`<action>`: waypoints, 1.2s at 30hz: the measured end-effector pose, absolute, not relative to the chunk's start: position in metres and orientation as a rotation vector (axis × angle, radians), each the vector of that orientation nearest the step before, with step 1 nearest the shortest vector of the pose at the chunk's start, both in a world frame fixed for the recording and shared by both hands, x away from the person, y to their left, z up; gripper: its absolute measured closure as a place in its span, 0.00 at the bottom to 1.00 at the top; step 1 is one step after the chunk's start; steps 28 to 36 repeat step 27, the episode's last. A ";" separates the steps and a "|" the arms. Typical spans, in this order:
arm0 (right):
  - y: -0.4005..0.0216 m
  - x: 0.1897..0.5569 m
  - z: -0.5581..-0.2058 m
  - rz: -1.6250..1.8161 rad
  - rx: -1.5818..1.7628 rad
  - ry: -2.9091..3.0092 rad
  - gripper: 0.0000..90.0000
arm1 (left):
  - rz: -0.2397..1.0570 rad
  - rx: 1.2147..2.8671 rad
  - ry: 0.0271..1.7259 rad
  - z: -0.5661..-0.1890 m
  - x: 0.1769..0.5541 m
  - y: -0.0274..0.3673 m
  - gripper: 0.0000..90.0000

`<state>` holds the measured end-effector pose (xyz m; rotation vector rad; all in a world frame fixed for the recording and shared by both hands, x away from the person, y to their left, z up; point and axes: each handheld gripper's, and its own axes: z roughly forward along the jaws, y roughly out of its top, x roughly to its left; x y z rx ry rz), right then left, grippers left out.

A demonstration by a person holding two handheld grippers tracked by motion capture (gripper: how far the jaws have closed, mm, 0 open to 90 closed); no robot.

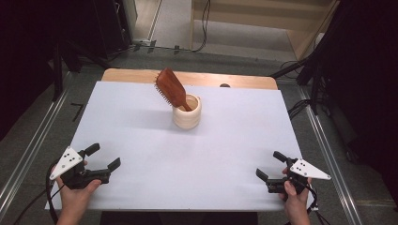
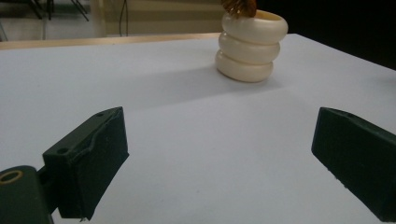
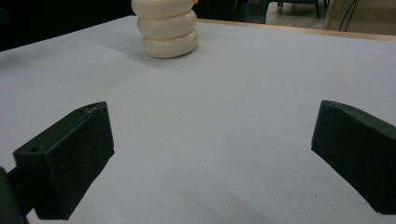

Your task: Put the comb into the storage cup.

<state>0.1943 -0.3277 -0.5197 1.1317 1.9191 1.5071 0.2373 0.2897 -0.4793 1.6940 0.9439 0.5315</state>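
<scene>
A cream ribbed cup (image 1: 187,112) stands on the white table sheet (image 1: 141,136), a little behind its middle. A brown wooden hairbrush (image 1: 170,87) leans out of the cup toward the back left, bristles facing left. The same cup (image 2: 250,45) is far ahead in the left gripper view, and the cup (image 3: 166,29) is far ahead in the right gripper view too. My left gripper (image 1: 103,157) rests near the front left corner, open and holding nothing. Near the front right corner my right gripper (image 1: 271,165) is open too, nothing between its jaws.
A strip of wooden tabletop (image 1: 131,75) shows behind the sheet. Metal rails (image 1: 328,154) run along both sides of the table. Cables (image 1: 298,110) lie on the floor at the right and at the back.
</scene>
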 end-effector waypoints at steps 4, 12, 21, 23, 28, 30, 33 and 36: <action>-0.328 0.194 -0.520 1.508 1.138 1.917 0.00 | 0.554 1.705 0.950 -0.480 0.235 0.298 0.04; -0.329 0.195 -0.520 1.515 1.140 1.918 0.00 | 0.524 1.654 0.953 -0.485 0.235 0.312 0.03; -0.327 0.195 -0.520 1.493 1.144 1.928 0.00 | 0.520 1.649 0.909 -0.489 0.231 0.312 0.06; -0.326 0.196 -0.519 1.480 1.140 1.935 0.00 | 0.522 1.664 0.910 -0.490 0.231 0.309 0.06; -0.324 0.196 -0.519 1.468 1.141 1.942 0.00 | 0.534 1.664 0.915 -0.490 0.231 0.309 0.06; -0.324 0.196 -0.519 1.468 1.141 1.942 0.00 | 0.534 1.664 0.915 -0.490 0.231 0.309 0.06; -0.324 0.196 -0.519 1.468 1.141 1.942 0.00 | 0.534 1.664 0.915 -0.490 0.231 0.309 0.06; -0.324 0.196 -0.519 1.468 1.141 1.942 0.00 | 0.534 1.664 0.915 -0.490 0.231 0.309 0.06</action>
